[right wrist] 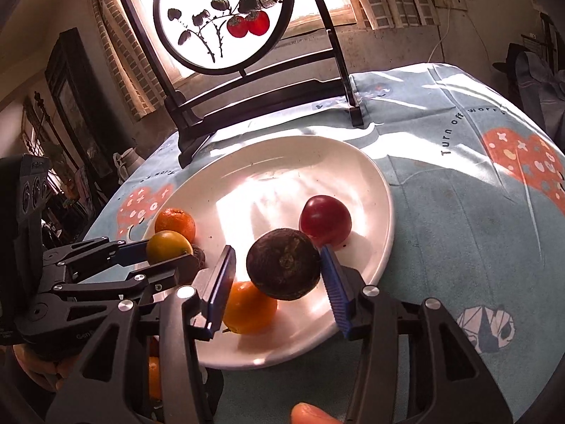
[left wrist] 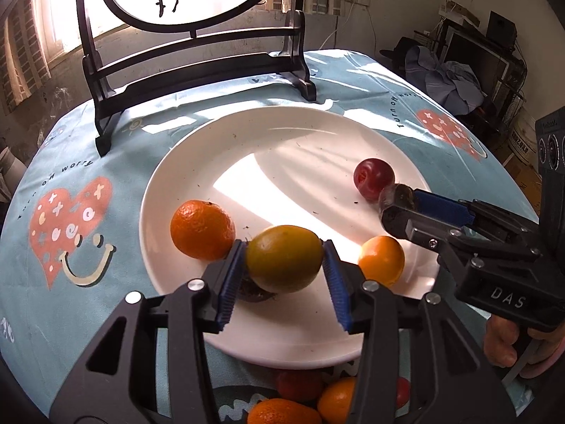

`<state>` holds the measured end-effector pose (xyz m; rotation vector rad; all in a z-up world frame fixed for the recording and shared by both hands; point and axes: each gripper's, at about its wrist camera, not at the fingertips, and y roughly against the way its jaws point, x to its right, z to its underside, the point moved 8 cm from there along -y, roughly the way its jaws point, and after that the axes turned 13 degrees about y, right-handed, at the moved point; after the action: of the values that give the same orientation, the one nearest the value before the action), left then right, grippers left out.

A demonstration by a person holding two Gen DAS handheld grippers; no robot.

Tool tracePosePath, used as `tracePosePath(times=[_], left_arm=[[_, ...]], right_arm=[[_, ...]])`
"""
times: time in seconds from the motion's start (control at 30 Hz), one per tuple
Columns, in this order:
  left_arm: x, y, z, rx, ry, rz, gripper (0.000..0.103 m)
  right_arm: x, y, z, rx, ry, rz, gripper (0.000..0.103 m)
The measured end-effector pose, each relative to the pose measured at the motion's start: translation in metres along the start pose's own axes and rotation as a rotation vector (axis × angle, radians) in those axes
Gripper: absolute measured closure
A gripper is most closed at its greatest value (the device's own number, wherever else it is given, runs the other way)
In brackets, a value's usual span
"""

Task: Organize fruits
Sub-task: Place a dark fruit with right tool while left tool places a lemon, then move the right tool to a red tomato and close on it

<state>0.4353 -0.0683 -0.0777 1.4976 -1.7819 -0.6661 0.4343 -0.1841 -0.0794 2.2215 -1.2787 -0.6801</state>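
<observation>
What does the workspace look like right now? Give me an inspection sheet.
Surface: blue printed tablecloth; white plate in the middle.
Job's things: on the plate, orange, small orange, red fruit; more fruit off the plate, near edge.
Clutter: dark specks on the plate.
Grippers: left gripper around yellow-green citrus, grip uncertain; right gripper open, dark fruit touching one pad.
Cables: white cable on the wall.
Surroundings: painted screen, clothes pile.
</observation>
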Motion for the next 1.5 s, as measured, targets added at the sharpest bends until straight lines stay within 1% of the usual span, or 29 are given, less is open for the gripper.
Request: tracePosePath(times=[0.03,0.1,0.13,0.2,0.27,0.3,0.37,0.4,0.47,0.57,0.67,0.73,0.83,0.97,1.17,1.33,1.5], left_arm=[[-0.001,0.005,-0.001,0.017,0.005,0.0,0.038],[-0.004,0.02,-0.003,0.048,0.018,0.0,0.032],[-0.006,0.029,-0.002,0.064,0.02,-0.004,0.025],[-0.013,0.05,0.001,0.104,0.026,-0.024,0.02],[-0.021,0.072,0.008,0.141,0.026,-0.037,0.016],[-0.025,0.081,0.014,0.155,0.031,-0.045,0.014],[-0.033,0.097,0.029,0.174,0.051,-0.055,0.01],[-0.037,0.104,0.037,0.182,0.064,-0.055,0.008],[-0.044,0.113,0.054,0.195,0.082,-0.054,0.007],[-0.054,0.119,0.079,0.206,0.096,-0.072,0.007],[-0.062,0.115,0.101,0.148,0.114,-0.068,0.007],[-0.067,0.119,0.107,0.15,0.136,-0.058,0.007],[-0.073,0.123,0.11,0.155,0.154,-0.059,0.007],[-0.075,0.124,0.111,0.157,0.179,-0.059,0.007],[-0.073,0.124,0.111,0.161,0.163,-0.067,0.007],[-0.071,0.125,0.112,0.161,0.15,-0.064,0.007],[-0.068,0.127,0.113,0.158,0.14,-0.044,0.007]], right_arm=[[-0.001,0.003,0.0,0.004,-0.002,-0.003,0.052],[-0.003,0.013,-0.003,0.018,-0.007,-0.019,0.052],[-0.007,0.02,-0.004,0.028,-0.005,-0.029,0.052],[-0.016,0.037,-0.006,0.053,0.01,-0.045,0.052],[-0.026,0.051,-0.004,0.068,0.035,-0.046,0.052],[-0.032,0.055,-0.001,0.069,0.048,-0.05,0.051],[-0.045,0.063,0.008,0.057,0.075,-0.056,0.045],[-0.051,0.066,0.013,0.048,0.087,-0.061,0.038],[-0.064,0.071,0.026,0.024,0.116,-0.066,0.038],[-0.082,0.079,0.047,-0.007,0.184,-0.069,0.038],[-0.094,0.084,0.07,-0.043,0.266,-0.058,0.038],[-0.097,0.085,0.082,-0.081,0.29,-0.054,0.038],[-0.097,0.084,0.096,-0.131,0.28,-0.074,0.038],[-0.095,0.076,0.107,-0.192,0.298,-0.052,0.038],[-0.097,0.071,0.115,-0.218,0.322,-0.042,0.038],[-0.099,0.066,0.119,-0.238,0.339,-0.045,0.046],[-0.102,0.061,0.123,-0.252,0.367,-0.04,0.049]])
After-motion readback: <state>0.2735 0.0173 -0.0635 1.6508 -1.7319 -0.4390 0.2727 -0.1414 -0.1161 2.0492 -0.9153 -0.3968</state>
